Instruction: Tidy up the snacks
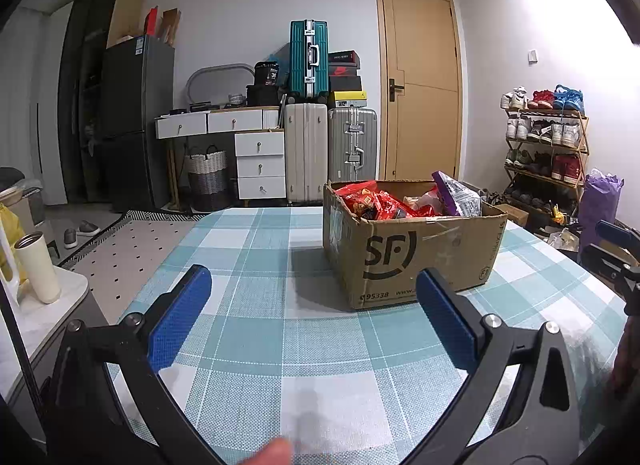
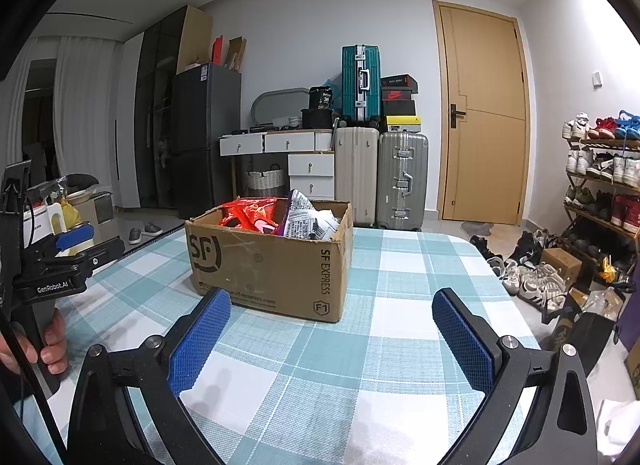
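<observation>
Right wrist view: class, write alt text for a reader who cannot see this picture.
An open cardboard box packed with snack packets sits on a table with a blue checked cloth, just beyond the open, empty right tongs. At the left edge a hand holds the left tongs; suitcases stand behind.

Cardboard box [image 1: 404, 249] on table [image 1: 260, 265], ahead of left gripper [image 1: 312, 301] and slightly right, ahead-left of right gripper [image 2: 332, 325], snack packets [image 1: 374, 203] inside box, suitcases [image 2: 380, 177] behind table, shoe rack [image 1: 548, 153] far right, both grippers wide apart over tabletop.
</observation>
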`<state>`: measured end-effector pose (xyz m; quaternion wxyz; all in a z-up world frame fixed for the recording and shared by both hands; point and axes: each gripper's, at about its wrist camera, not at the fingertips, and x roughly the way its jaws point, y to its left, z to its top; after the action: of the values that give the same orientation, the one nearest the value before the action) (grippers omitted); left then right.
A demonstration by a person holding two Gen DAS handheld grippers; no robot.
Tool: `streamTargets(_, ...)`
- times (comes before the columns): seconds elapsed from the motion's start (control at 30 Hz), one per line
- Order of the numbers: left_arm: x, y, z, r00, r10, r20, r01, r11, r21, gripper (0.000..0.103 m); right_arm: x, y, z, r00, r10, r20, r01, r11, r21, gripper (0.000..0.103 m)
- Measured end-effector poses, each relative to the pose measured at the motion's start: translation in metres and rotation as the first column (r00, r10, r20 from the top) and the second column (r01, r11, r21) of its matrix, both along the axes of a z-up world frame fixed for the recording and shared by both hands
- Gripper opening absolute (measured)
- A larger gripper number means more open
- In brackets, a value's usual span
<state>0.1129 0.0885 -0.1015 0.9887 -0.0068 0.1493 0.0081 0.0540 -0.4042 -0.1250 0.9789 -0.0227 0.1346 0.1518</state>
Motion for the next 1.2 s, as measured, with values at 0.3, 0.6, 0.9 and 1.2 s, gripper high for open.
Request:
streamTargets(0.3,0.0,0.0002,-0.0002,1.0,0.0,0.0,0.0,1.0,0.0,0.102,0.0001,0.0011,-0.0002,1.0,0.001,0.0,-0.001,1.0,0.0,0.103)
streamTargets(0.6,0.0001,0.0002,-0.0005,1.0,0.0,0.0,0.0,1.0,0.0,0.102,0.0001,0.0014,-0.0009,1.0,0.0,-0.001,0.0,1.0,0.0,0.103)
streamTargets(0.9,-0.0002,0.0002,-0.0004,1.0,0.0,0.001,0.0,1.0,0.0,0.102,0.0005,0.0031,-0.0017,1.0,0.001,0.0,-0.001,1.0,0.0,0.103)
streamTargets(1.2,0.0001,0.0002,-0.0006,1.0,0.0,0.001,0.0,1.0,0.0,0.102,0.0002,0.0025,-0.0015,1.0,0.0,0.0,0.0,1.0,0.002,0.103)
